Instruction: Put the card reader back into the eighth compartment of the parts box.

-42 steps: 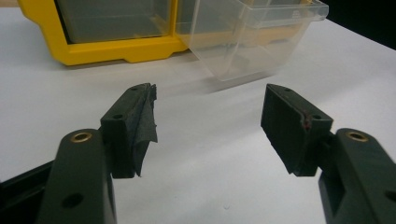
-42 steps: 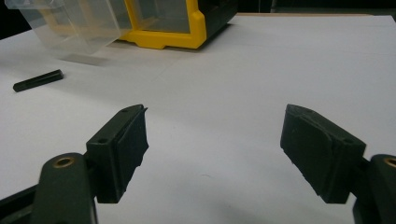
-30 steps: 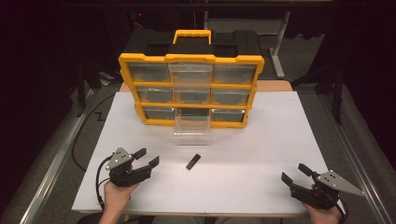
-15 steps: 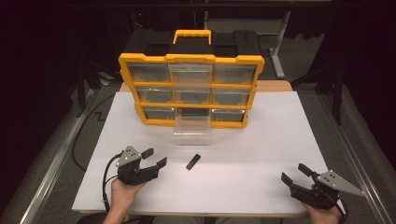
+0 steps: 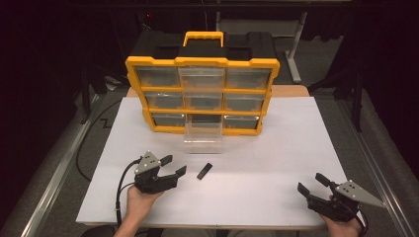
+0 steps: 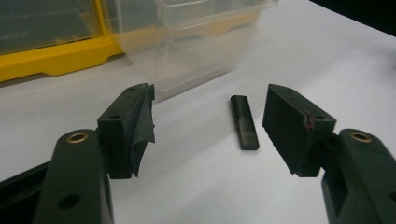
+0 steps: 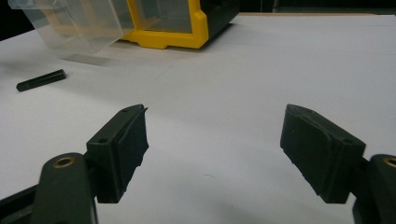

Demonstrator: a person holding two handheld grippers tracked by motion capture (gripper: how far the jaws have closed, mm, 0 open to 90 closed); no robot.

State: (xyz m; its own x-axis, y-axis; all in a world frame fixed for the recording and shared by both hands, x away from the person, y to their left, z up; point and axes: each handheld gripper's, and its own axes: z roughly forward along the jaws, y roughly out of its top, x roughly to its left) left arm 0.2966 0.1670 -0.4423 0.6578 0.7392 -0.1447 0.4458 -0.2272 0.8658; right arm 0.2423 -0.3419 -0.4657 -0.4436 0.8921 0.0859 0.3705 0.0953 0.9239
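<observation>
1. Two grippers sit over the white table [image 5: 276, 163], one in each hand; I have the left gripper [image 5: 174, 166] at the near left and the right gripper [image 5: 310, 183] at the near right corner, well apart from each other.
2. My left gripper has its jaws spread wide, with nothing between the pads; in the left gripper view the small black bar [image 6: 244, 121] lies flat on the table just ahead of the jaws, nearer the right-hand jaw than the other, and not touching either.
3. In the high view that black bar [image 5: 204, 171] lies near the middle of the table, just beside the left gripper's tips and in front of the clear drawer [image 5: 203, 135].
4. The clear drawer is pulled out of the bottom row, middle column, of the yellow organiser box [image 5: 202, 62]; its front end tips down towards the table; I cannot tell if it is fully free of its slot.
5. My right gripper also has its jaws wide apart and holds nothing; bare table lies under it, and in the right gripper view the black bar [image 7: 41, 80] is far off at the left, with the clear drawer [image 7: 74, 25] beyond it.
</observation>
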